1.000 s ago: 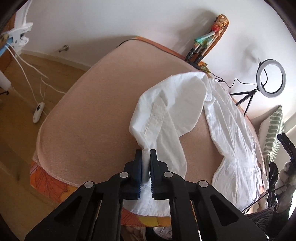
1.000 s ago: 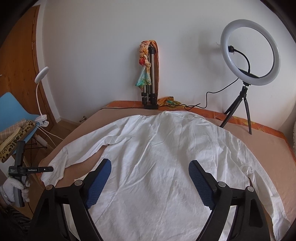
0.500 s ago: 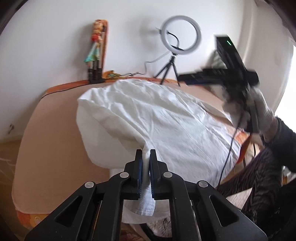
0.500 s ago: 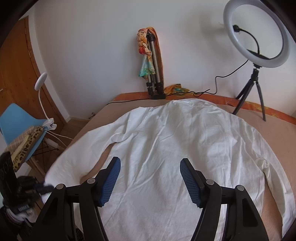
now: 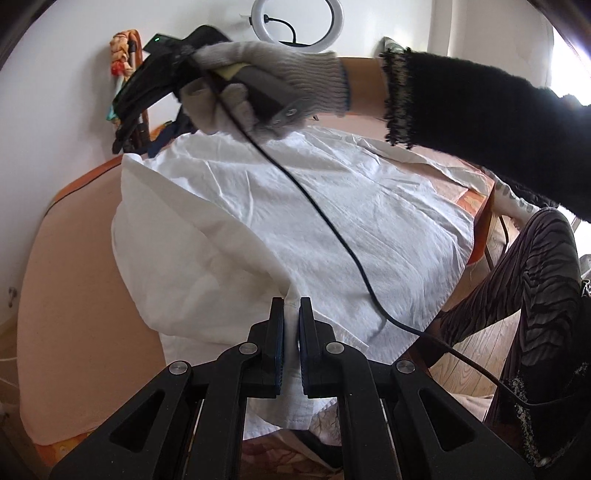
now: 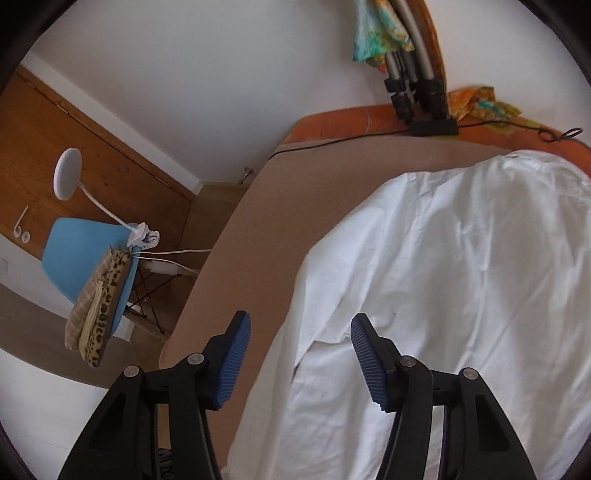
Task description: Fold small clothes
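Note:
A white long-sleeved shirt (image 5: 295, 221) lies spread on the peach-covered table (image 5: 74, 295). My left gripper (image 5: 291, 314) is shut on the shirt's sleeve cuff and holds the sleeve folded over the shirt's body. My right gripper (image 6: 299, 332) is open and empty, hovering over the shirt's left folded edge (image 6: 443, 277) near the table's bare surface (image 6: 258, 221). In the left wrist view the right gripper shows held in a gloved hand (image 5: 258, 85) above the far part of the shirt, its cable (image 5: 332, 229) trailing across the cloth.
A ring light (image 5: 295, 22) and a folded tripod with a colourful cloth (image 6: 410, 66) stand at the table's far edge. A blue chair (image 6: 85, 258) with a leopard-print pouch and a clip lamp (image 6: 68, 173) stands left of the table. The person's leg (image 5: 517, 295) is at the right.
My left gripper has carried the sleeve across the shirt toward the right. My right gripper has swung left and dropped toward the shirt's left edge, jaws still open.

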`<state>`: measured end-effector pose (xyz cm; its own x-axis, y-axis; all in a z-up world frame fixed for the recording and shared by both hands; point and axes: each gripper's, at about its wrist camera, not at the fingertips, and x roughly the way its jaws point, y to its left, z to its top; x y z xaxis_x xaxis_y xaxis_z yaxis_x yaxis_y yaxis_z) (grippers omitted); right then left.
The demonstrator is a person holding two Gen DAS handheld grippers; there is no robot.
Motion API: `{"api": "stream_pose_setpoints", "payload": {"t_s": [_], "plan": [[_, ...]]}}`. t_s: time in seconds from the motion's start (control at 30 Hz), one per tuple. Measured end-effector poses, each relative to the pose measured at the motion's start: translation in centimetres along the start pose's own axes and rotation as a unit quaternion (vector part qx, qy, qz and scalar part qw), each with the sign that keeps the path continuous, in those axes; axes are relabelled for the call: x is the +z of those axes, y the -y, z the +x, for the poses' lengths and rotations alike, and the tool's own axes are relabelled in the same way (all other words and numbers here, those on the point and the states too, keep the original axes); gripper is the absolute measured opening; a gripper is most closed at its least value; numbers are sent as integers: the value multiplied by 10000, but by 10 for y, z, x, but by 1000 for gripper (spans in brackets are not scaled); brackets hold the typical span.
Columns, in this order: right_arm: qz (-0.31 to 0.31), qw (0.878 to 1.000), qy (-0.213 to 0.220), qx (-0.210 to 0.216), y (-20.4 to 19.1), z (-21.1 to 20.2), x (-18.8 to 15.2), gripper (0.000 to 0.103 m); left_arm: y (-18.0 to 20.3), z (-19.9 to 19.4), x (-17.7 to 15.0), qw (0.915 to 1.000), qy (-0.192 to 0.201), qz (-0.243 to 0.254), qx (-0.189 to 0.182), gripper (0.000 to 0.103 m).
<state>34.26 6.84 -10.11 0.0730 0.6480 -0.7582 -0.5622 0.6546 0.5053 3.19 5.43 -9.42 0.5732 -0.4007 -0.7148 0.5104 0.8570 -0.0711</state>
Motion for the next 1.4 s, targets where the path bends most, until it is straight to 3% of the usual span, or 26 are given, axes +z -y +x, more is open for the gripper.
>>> {"api": "stream_pose_setpoints", "payload": {"t_s": [0.07, 0.13, 0.17, 0.23, 0.3, 0.37, 0.4, 0.5, 0.63, 0.83, 1.03, 1.1, 1.2, 1.23, 1.27, 1.3, 1.33, 1.4], "plan": [[22, 9999, -67, -119, -1, 20, 6, 41, 2, 0, -1, 9999, -58, 99, -39, 6], [-53, 9996, -155, -224, -3, 34, 6, 3, 4, 1, -2, 9998, -105, 194, -4, 6], [-155, 9990, -205, -369, -3, 37, 4, 0, 5, 0, -2, 9997, -106, 210, 23, 8], [-338, 9963, -189, -768, 0, 36, 0, 0, 3, -6, -3, 9999, -93, 118, -6, 11], [-213, 9934, -105, -1125, 12, 27, -4, 0, -3, -13, -4, 9999, -33, -136, 20, 30], [-87, 9895, -15, -1442, 25, 17, -9, 0, -12, -22, -8, 9989, 83, -449, -94, 30], [-20, 9893, 18, -1456, 32, 11, -11, 5, -18, -26, -10, 9979, 124, -625, -117, 30], [192, 9890, 97, -1462, 40, -12, -22, 53, -43, -31, -21, 9925, 111, -1216, -26, 30], [126, 9935, 208, -1113, 34, -48, -53, 53, -72, -30, -36, 9824, 15, -1869, -47, 30], [-185, 9977, 122, -643, 2, -82, -135, 53, -86, -8, -40, 9649, -153, -2548, -616, 30], [-238, 9988, -216, -360, -12, -76, -204, 53, -85, 22, -29, 9556, -426, -2796, -827, 30], [-215, 9989, -317, -274, -13, -72, -223, 53, -86, 31, -29, 9522, -501, -2894, -846, 38], [-249, 9979, -514, -312, -13, -60, -247, 50, -86, 37, -27, 9474, -366, -3036, -945, 37], [-266, 9973, -592, -357, -12, -54, -251, 43, -86, 39, -26, 9458, -345, -3066, -1013, 35], [-277, 9967, -641, -406, -12, -50, -256, 38, -86, 41, -25, 9459, -344, -3069, -997, 21], [-259, 9965, -681, -400, -11, -47, -260, 28, -85, 44, -23, 9454, -357, -3072, -1032, 0], [-216, 9968, -687, -349, -9, -45, -262, 19, -86, 45, -22, 9443, -369, -3097, -1053, 0], [-32, 9979, -642, -68, -6, -45, -264, 12, -87, 38, -20, 9427, -271, -3145, -1081, 0]]}}
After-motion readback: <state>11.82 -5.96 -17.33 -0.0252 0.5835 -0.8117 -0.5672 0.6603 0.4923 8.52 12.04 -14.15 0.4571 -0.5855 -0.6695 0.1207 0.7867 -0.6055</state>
